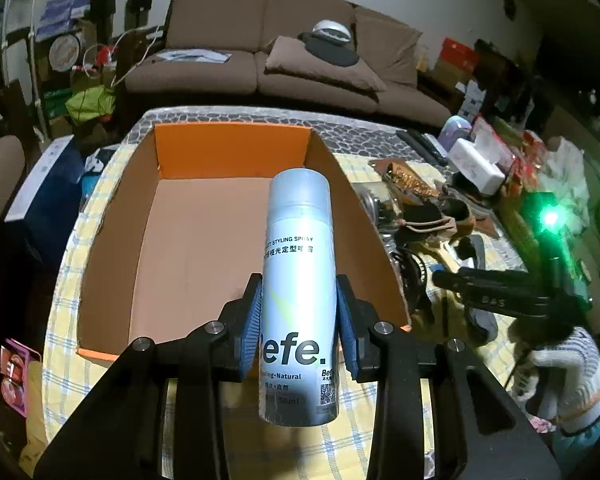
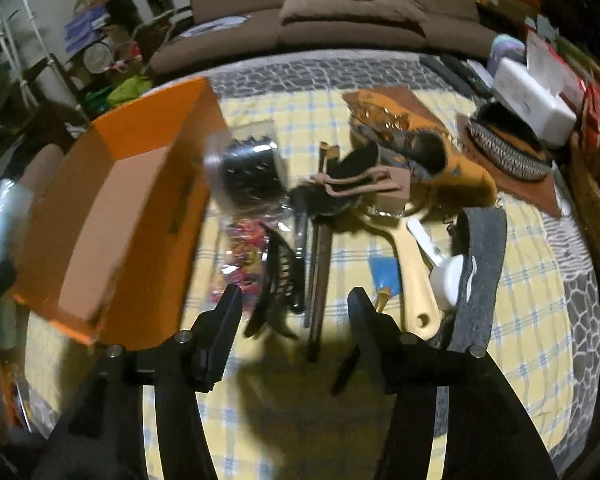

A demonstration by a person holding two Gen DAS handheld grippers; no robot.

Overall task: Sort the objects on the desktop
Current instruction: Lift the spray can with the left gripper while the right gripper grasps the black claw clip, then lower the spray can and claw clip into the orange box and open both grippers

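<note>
Spray can (image 1: pixel 299 300) clamped between blue pads of left gripper (image 1: pixel 299 320), long axis pointed ahead over orange box (image 1: pixel 112 240), box floor directly beyond. Right gripper (image 2: pixel 296 304) held open, empty, above black hair clip (image 2: pixel 274 280); clutter blurred, possibly chopsticks alongside.

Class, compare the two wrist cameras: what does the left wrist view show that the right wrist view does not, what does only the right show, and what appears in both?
Only the left wrist view shows the pale blue spray can clamped between the left gripper fingers, label readable.

Only the right wrist view shows the black hair claw clip and cream-handled brush ahead of the open, empty right gripper.

Both show the empty orange cardboard box, the yellow checked tablecloth and the brown sofa.
</note>
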